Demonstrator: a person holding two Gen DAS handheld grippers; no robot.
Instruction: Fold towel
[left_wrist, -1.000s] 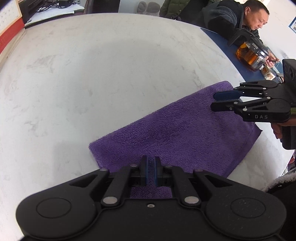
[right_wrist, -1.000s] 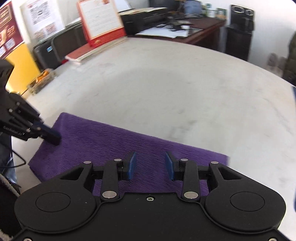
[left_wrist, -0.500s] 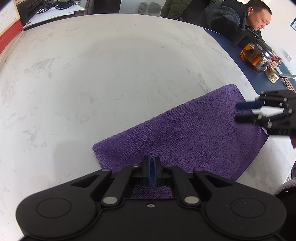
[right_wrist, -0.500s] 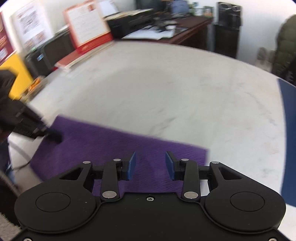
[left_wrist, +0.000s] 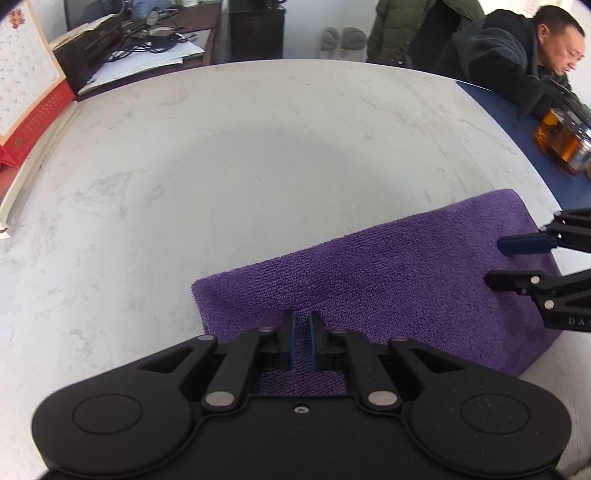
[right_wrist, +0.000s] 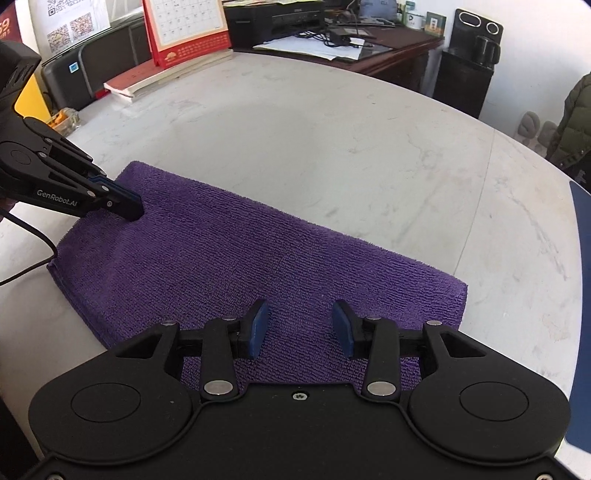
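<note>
One purple towel (right_wrist: 266, 254) lies flat and folded on the white table (left_wrist: 258, 166), near the edge by the person holding the tools. At its 9 o'clock end in the right wrist view, the left gripper (right_wrist: 138, 212) rests its tips on the cloth. Its jaws are just starting to come apart, with a thin gap and only towel behind it. The right gripper (right_wrist: 300, 326) is over the 3 o'clock end, with jaws spreading and nothing pinched between them. Farther out, at 11 o'clock, a red calendar (right_wrist: 184, 33) stands by books. In the left wrist view a seated person (left_wrist: 517, 55) at 2 o'clock leans by a glass teapot (left_wrist: 565, 144).
</note>
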